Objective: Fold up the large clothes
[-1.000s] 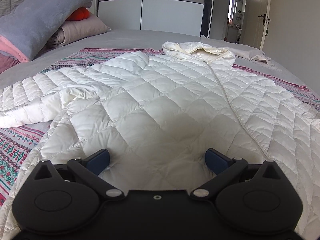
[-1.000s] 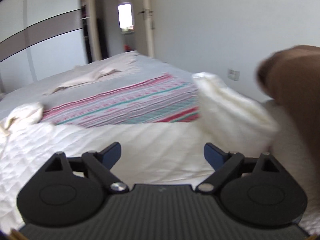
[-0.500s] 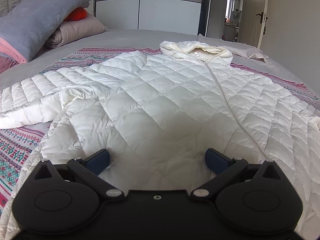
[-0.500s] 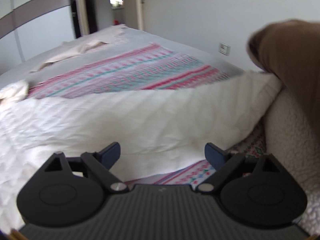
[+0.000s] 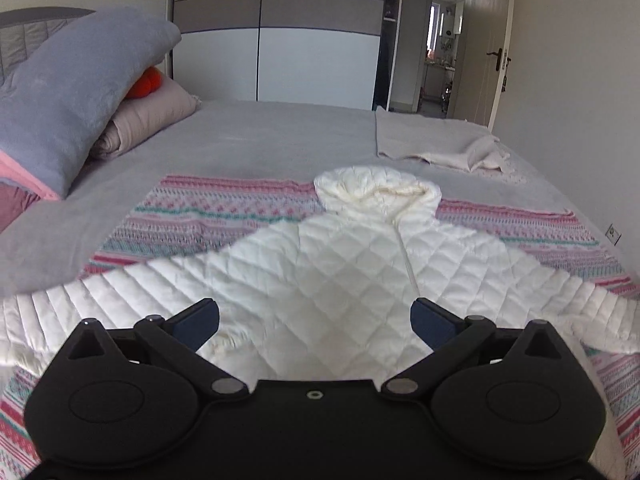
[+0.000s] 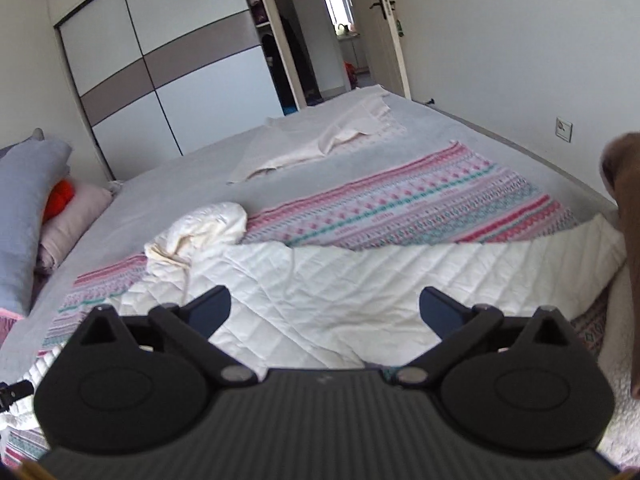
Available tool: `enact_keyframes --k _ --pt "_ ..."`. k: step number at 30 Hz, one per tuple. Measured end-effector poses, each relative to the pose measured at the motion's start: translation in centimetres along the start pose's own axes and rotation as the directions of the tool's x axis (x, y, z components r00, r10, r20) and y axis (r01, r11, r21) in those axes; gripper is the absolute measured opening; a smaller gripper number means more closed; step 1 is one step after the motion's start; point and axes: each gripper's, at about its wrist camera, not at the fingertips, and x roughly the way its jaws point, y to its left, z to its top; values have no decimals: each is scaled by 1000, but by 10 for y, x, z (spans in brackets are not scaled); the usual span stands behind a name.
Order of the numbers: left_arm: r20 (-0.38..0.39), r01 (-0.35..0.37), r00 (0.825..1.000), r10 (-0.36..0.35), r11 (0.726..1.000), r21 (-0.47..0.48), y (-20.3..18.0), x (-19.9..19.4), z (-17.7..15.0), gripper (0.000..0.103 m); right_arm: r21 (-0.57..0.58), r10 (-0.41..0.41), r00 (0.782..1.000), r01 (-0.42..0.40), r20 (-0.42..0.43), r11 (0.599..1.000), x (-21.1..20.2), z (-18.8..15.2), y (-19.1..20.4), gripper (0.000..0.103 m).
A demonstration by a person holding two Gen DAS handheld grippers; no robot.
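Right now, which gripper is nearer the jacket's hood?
Judging by eye, neither clearly. The left gripper faces the hood straight ahead over the jacket; the right gripper, jaws opening on nothing, has it ahead-left.

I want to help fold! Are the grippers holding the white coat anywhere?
No. The left gripper is open above the white coat, and the right gripper is opening with nothing pinched.
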Motion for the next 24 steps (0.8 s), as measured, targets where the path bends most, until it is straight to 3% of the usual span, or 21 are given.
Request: enact_keyframes --k 5,10,14,19,24 --pt "54 -53 997 50 997 56 -18 34 65 103 -53 8 1000 -8 6 999 27 46 44 103" --pt "1 -76 997 76 995 67 -39 123 109 103 -44 3 1000 -4 -22 999 101 75 84 103" --pt "30 -102 995 100 991 81 -52 202 132 103 -24 -10 999 9 -36 1000 177 92 114 103" --pt "61 -83 995 81 996 37 -50 304 137 103 -45 1 1000 -2 -13 999 275 94 142 103" --pt "195 -85 978 67 993 83 -40 373 97 103 -43 41 999 -40 25 998 361 69 152 103"
